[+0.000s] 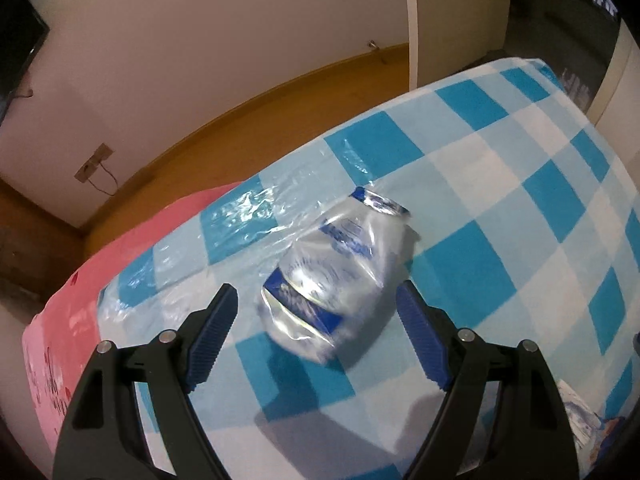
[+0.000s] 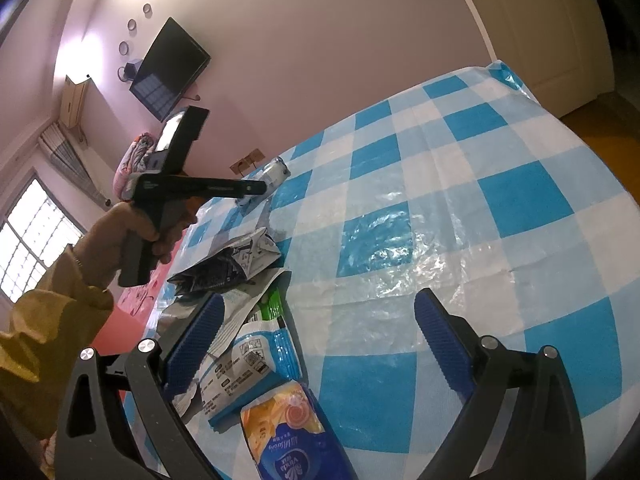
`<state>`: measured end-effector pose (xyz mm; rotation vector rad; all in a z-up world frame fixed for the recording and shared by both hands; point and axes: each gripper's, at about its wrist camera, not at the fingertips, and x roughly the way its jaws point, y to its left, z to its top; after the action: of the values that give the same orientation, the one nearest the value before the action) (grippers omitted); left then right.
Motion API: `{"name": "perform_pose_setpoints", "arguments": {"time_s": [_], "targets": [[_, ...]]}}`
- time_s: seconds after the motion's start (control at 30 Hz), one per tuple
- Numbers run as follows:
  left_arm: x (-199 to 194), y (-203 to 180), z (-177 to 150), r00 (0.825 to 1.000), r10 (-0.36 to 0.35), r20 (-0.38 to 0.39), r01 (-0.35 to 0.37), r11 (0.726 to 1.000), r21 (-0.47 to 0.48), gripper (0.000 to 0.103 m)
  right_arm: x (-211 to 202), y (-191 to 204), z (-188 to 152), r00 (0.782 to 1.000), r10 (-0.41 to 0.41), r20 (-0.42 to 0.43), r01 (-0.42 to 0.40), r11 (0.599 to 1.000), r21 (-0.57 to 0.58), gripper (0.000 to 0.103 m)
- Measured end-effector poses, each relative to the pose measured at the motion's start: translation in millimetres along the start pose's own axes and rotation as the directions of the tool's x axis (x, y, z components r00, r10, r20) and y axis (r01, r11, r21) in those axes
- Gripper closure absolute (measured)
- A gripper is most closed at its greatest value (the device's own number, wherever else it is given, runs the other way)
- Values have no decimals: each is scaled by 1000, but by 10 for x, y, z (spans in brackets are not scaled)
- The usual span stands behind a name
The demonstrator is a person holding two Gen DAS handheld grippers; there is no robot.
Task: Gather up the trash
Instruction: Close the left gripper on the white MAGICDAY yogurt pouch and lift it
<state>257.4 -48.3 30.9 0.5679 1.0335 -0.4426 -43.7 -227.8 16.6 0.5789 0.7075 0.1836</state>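
Observation:
A crushed silver and blue can (image 1: 334,268) lies on the blue and white checked tablecloth (image 1: 500,208). My left gripper (image 1: 316,300) is open, its blue pads on either side of the can's near end, not touching it. In the right wrist view the left gripper's fingers (image 2: 236,189) reach the same can (image 2: 274,174) at the table's far side. My right gripper (image 2: 320,320) is open and empty above the cloth. Several flattened wrappers lie by its left finger: a crumpled grey one (image 2: 228,264), a blue and white one (image 2: 244,368), an orange and blue tissue pack (image 2: 288,436).
The table's left edge drops to a pink sheet (image 1: 60,320) and wooden floor (image 1: 240,120). More trash (image 1: 580,420) lies at the lower right in the left wrist view. A wall TV (image 2: 168,70) and a door (image 2: 540,20) stand beyond the table.

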Motion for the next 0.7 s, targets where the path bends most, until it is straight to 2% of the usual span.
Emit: {"name": "perform_pose_setpoints", "arguments": {"time_s": [0.13, 0.4, 0.5, 0.57, 0.7], "targets": [[79, 43, 51, 1000, -24, 20, 24, 1000, 6, 21, 7, 0, 7, 1000, 2, -3, -2, 1000, 3, 8], [203, 94, 179, 995, -81, 56, 83, 996, -43, 21, 40, 72, -4, 1000, -7, -11, 7, 1000, -30, 8], [178, 62, 140, 992, -103, 73, 107, 993, -59, 33, 50, 110, -18, 1000, -11, -16, 10, 999, -45, 8], [181, 49, 136, 989, -121, 80, 127, 989, -76, 46, 54, 126, -27, 1000, -13, -19, 12, 999, -52, 8], [111, -88, 58, 991, -95, 92, 103, 991, -83, 49, 62, 148, -34, 1000, -16, -25, 14, 998, -65, 8]]}}
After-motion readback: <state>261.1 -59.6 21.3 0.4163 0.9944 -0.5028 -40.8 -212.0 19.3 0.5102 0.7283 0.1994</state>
